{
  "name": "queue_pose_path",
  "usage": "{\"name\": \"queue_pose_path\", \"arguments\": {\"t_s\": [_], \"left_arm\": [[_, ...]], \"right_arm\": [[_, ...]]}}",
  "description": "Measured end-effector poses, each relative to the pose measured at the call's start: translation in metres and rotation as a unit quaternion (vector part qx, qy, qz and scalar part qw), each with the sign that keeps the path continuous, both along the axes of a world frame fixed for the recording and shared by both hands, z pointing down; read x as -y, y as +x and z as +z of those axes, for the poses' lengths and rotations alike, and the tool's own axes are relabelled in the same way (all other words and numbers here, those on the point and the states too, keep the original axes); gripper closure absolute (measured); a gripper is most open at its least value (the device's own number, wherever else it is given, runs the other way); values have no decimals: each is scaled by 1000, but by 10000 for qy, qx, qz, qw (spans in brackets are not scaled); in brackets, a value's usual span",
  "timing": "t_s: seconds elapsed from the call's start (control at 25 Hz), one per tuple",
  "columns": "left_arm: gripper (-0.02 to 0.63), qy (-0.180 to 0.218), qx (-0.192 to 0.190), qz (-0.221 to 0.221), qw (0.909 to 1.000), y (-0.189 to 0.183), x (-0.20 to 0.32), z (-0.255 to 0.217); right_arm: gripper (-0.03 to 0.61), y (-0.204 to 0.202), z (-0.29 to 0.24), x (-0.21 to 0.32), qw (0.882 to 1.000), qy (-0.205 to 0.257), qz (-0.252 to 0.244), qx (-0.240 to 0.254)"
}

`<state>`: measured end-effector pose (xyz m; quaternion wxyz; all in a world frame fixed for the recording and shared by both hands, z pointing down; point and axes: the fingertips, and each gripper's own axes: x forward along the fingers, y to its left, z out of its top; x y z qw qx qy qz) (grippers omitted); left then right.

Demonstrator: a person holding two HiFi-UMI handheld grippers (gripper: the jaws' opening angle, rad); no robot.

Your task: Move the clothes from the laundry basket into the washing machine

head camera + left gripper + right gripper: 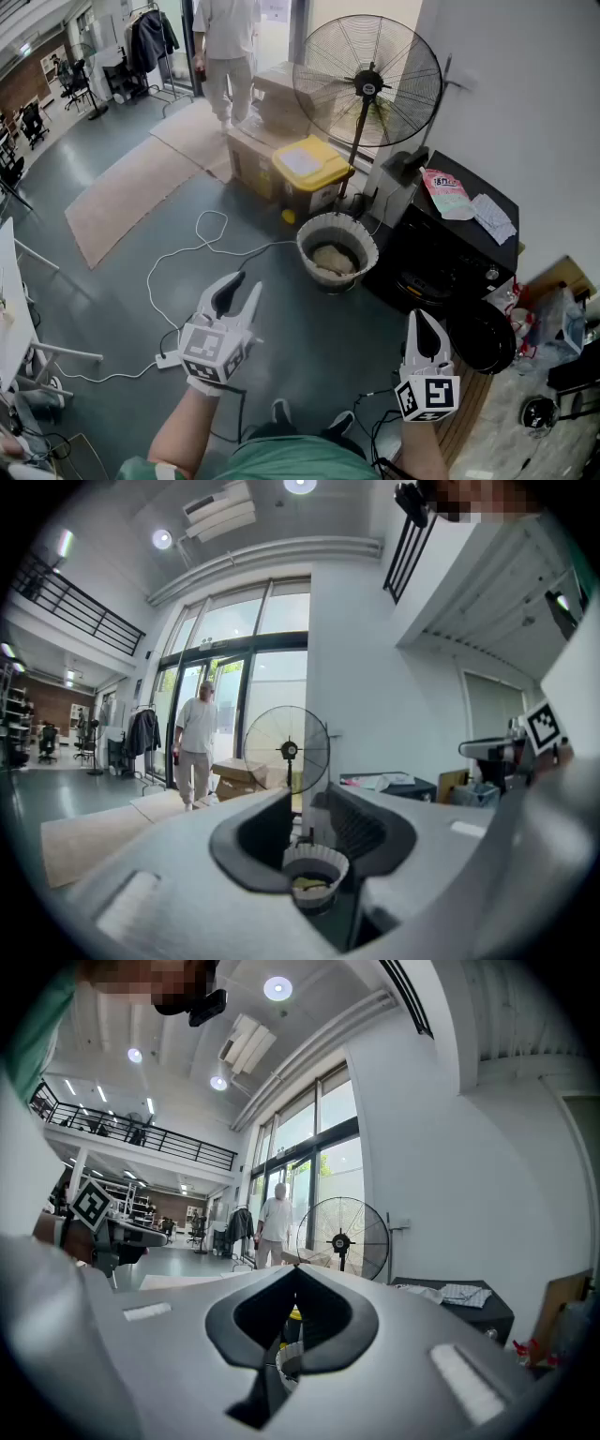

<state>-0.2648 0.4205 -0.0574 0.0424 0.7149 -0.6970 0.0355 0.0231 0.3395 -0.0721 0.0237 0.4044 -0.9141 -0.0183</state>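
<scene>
The person stood a little way back from the laundry basket (337,246). It sat on the grey floor (112,281) right up against the black washing machine (441,267), on the machine's left in the head view. The beige clothes (330,260) were all down in the basket, and neither gripper held any.

The left gripper (246,286) had its jaws apart and empty. In the left gripper view the basket just showed through the gap, well off. The right gripper (419,321) had its jaws closed right up, tips touching, with nothing pinched between them. Both pointed roughly toward the basket and the machine.

The machine's round door (483,337) hung open at the front, and a pink packet (444,192) and a folded patterned sheet (492,217) lay on top.

Behind the basket were a yellow-lidded bin (309,167), a big pedestal fan (367,82) and some cardboard boxes (272,98). Another person (225,47) stood further back. A white cable (202,246) snaked over the floor to a power strip (169,359).
</scene>
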Motion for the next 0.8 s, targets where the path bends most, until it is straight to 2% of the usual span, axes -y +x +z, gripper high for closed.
{"name": "queue_pose_path", "arguments": {"t_s": [0.36, 0.68, 0.76, 0.8], "left_arm": [[489, 60, 16, 36, 10000, -2, -5, -5], [489, 79, 38, 173, 9998, -12, -12, -6], [489, 84, 51, 177, 9998, -17, -11, -4], [489, 87, 55, 167, 9998, -20, -10, -4]], "right_arm": [[577, 1, -2, -6, 9999, -39, 105, -23], [575, -5, -7, -8, 9992, -115, 297, 258], [542, -7, -6, -6, 9989, -166, 344, 275], [505, -8, -6, -5, 9988, -198, 362, 281]]}}
